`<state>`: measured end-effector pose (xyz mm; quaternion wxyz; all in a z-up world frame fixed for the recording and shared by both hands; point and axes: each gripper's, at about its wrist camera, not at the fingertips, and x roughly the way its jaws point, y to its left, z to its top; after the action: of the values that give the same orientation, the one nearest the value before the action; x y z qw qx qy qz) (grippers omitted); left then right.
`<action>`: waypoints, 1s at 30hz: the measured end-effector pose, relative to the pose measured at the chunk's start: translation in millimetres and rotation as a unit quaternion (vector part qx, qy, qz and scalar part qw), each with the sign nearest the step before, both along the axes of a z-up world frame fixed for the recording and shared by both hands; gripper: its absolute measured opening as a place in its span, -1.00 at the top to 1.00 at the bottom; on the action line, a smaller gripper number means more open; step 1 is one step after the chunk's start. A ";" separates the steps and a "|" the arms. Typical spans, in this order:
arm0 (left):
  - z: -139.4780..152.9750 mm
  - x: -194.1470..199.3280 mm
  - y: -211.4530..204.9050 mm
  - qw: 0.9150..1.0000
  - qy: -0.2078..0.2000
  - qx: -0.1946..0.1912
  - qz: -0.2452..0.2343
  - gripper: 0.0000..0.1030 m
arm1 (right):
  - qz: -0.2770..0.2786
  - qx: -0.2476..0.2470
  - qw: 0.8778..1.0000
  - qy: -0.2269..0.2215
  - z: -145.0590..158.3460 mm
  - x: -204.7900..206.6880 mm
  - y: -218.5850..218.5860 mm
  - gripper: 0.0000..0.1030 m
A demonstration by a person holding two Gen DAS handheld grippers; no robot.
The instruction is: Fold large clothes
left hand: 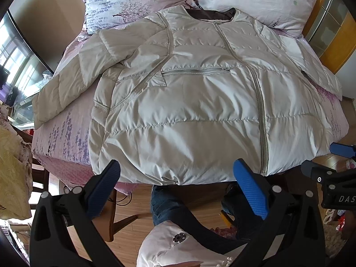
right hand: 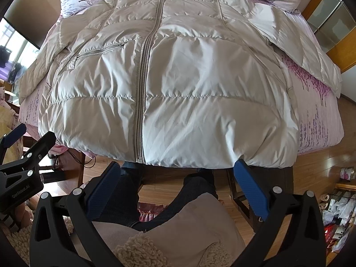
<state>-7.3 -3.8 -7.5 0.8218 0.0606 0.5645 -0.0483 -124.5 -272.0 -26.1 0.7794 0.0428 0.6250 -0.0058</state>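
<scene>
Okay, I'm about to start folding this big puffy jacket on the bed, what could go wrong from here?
1. The jacket looks slick and puffy; with both the left gripper and right gripper open at its hem, a shallow pinch may slip off.
2. The hem overhangs the bed edge, so a pull toward you might drag the jacket onto the floor.
3. The left sleeve trails toward the bed's side and may slide off during folding.

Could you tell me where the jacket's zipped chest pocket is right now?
The chest pocket sits left of the jacket's centre zipper in both views, beside the left sleeve.
</scene>
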 end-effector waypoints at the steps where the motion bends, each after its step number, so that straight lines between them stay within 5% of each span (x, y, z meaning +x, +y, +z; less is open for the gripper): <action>1: 0.0 0.2 0.0 1.000 0.000 0.000 0.000 -0.97 | 0.000 0.000 1.000 0.000 0.0 0.1 0.0 -0.97; 30: -0.3 0.8 -0.9 1.000 0.002 -0.001 0.000 -0.97 | -0.001 0.000 1.000 0.000 -0.4 2.1 -1.5 -0.97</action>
<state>-6.5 -4.7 -7.7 0.8206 0.0596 0.5662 -0.0488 -122.4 -273.5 -26.6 0.7794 0.0441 0.6250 -0.0067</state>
